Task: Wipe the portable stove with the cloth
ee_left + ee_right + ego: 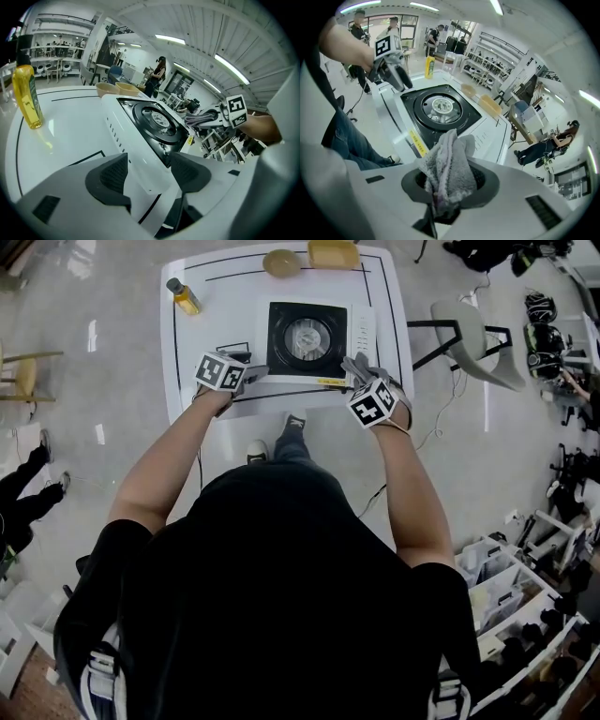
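Observation:
The portable stove (309, 338), white with a black top and round burner, stands mid-table. My left gripper (249, 373) is at its front left corner. In the left gripper view the jaws (150, 171) stand wide apart, open, with the stove's white corner (140, 154) between the pads; no press on it shows. My right gripper (364, 371) hovers at the stove's front right corner. It is shut on a crumpled grey cloth (447, 168), which bulges out between its pads (485, 180) above the stove (438, 108).
A bottle of yellow liquid (184, 297) stands at the back left of the white table (197, 352). Two yellow dishes (281, 262) sit at the far edge. A grey chair (469, 338) stands right of the table, with cluttered shelves further right.

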